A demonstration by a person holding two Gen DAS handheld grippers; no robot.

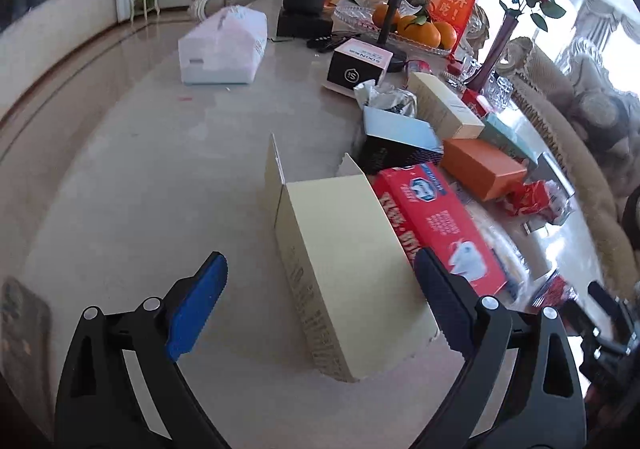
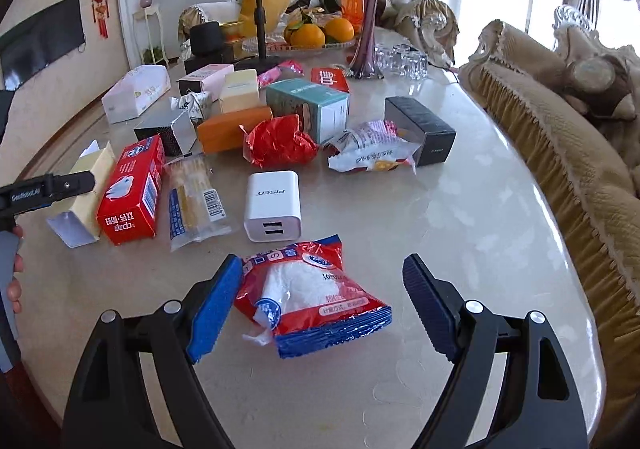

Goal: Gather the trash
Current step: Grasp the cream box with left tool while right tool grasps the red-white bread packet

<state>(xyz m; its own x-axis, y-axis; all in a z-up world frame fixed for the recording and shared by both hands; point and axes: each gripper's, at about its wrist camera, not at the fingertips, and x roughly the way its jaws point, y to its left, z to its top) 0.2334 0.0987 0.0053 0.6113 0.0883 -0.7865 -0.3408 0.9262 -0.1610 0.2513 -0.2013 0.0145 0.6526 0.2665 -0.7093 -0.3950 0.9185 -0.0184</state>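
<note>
My left gripper (image 1: 320,305) is open, its fingers either side of an opened cream carton (image 1: 348,269) lying on the marble table (image 1: 140,177). A red toothpaste box (image 1: 436,225) lies just right of the carton. My right gripper (image 2: 320,301) is open around a red-and-blue plastic packet (image 2: 312,297) with white contents. In the right wrist view the cream carton (image 2: 86,193) and red box (image 2: 132,189) lie at the left, by the left gripper's arm (image 2: 44,189). A clear wrapper (image 2: 192,201), a red foil wrapper (image 2: 280,143) and a snack bag (image 2: 368,153) lie beyond.
A white charger (image 2: 272,205) sits just past the packet. Orange (image 2: 232,129), teal (image 2: 308,109) and black (image 2: 424,129) boxes, a tissue pack (image 1: 224,45), a fruit tray (image 1: 412,33), a vase (image 2: 366,37) and a phone stand (image 2: 260,9) crowd the far table. A sofa (image 2: 560,153) borders the right edge.
</note>
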